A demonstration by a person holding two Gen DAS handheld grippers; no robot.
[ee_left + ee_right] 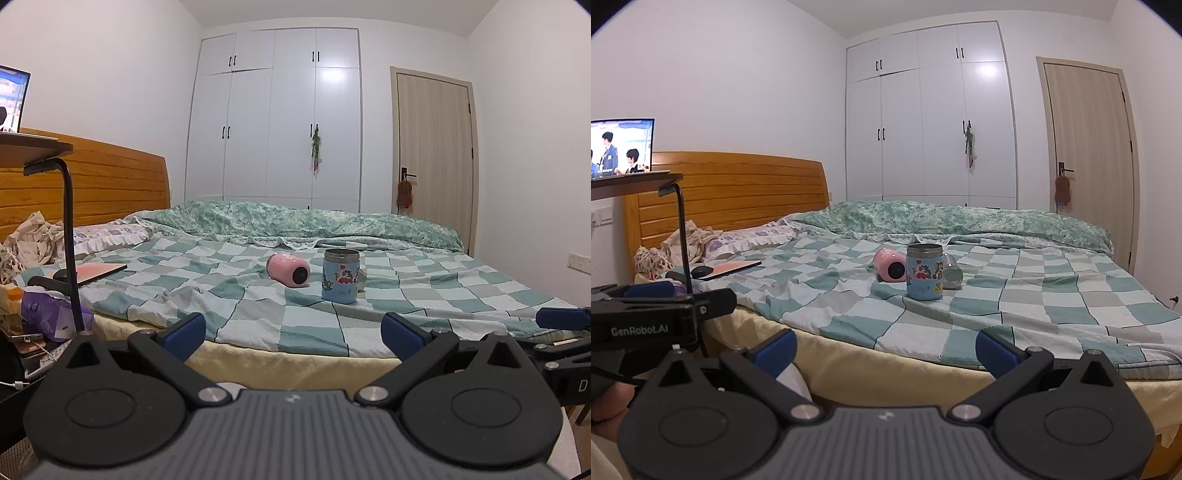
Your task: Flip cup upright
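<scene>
Approach step, nothing gripped yet. Left gripper [291, 334] and right gripper [884, 347] both w/ fingers spread wide, empty, short of the bed [295, 332]. Pink cup [289, 270] lies on its side mid-bed, just left of the upright blue cup [340, 276]; long axis roughly horizontal, dark round end facing the cameras. Next: reach in, clamp the body, tip it up.

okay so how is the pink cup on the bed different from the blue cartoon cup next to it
Pose: the pink cup lies on its side; the blue cup stands upright.
Look: the pink cup is plain pink with a dark round end facing the cameras; the blue cup carries cartoon pictures and a metal rim.
Shape: the pink cup looks rounded; the blue cup is a straight cylinder.
Both rest close together on the checked bedspread, far ahead of both open grippers.
</scene>
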